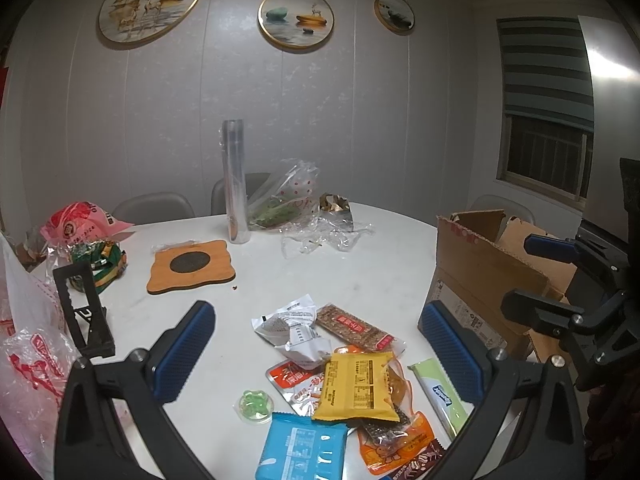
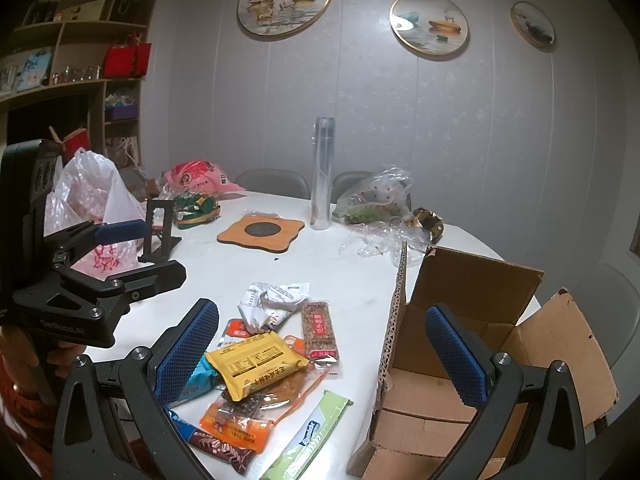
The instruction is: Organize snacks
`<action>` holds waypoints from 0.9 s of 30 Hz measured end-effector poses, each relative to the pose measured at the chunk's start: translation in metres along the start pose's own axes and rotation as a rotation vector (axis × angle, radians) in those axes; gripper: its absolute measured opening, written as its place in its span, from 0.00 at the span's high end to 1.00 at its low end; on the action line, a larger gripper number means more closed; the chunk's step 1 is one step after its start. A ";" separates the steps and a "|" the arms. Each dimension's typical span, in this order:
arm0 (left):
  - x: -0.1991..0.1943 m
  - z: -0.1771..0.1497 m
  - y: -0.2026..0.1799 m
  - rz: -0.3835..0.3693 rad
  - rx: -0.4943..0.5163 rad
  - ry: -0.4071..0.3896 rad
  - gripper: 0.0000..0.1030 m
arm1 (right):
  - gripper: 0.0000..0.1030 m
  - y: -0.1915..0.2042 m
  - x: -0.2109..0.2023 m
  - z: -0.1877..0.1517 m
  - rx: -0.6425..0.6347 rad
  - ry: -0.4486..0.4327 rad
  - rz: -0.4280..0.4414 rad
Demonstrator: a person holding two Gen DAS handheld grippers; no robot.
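1. Nearest the left wrist lens, the left tool [image 1: 316,344] hangs over the snack pile with its blue-padded jaws spread wide and nothing between them
2. Under it on the white worktop [image 1: 360,256] lie a blue packet [image 1: 302,446] at 6 o'clock, a yellow packet [image 1: 356,386] on top of the heap, an orange pouch [image 1: 394,446] partly under the yellow one, a pale green bar [image 1: 440,394] at 4 o'clock, a brown-and-red bar [image 1: 354,326] at 1 o'clock, a crumpled white wrapper [image 1: 294,328] at 12 o'clock and a small green jelly cup [image 1: 255,404] lying apart at 8 o'clock
3. Seen from the right wrist, the right tool [image 2: 322,350] is likewise wide open and holds nothing; its left pad sits above the pile's edge, its right pad over the open cardboard box [image 2: 476,280]
4. That box stands at 3 o'clock of the pile, flaps up, just beside the green bar
5. Farther back at 12 o'clock are a wooden coaster [image 2: 260,231], an upright clear tube [image 2: 323,172], loose clear plastic bags [image 2: 376,196] and a pink bag [image 2: 196,176]
6. At 9 o'clock stand a black phone stand [image 2: 158,228] and a white plastic bag [image 2: 94,196]
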State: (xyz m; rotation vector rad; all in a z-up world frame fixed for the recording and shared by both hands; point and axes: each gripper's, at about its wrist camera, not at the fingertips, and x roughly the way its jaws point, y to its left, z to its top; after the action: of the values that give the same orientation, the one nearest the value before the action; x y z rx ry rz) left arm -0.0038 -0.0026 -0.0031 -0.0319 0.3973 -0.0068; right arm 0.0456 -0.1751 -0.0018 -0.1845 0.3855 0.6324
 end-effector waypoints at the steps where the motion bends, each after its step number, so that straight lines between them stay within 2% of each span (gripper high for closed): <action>1: 0.000 0.000 0.000 0.000 0.000 0.000 0.01 | 0.00 0.002 0.000 -0.002 0.000 -0.001 0.000; 27: -0.003 0.001 -0.007 -0.011 0.013 0.007 0.01 | 0.00 -0.009 -0.004 -0.005 0.020 0.008 -0.009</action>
State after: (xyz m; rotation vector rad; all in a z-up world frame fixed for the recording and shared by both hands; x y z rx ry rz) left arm -0.0060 -0.0091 -0.0007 -0.0213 0.4037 -0.0203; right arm 0.0465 -0.1854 -0.0044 -0.1693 0.3984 0.6185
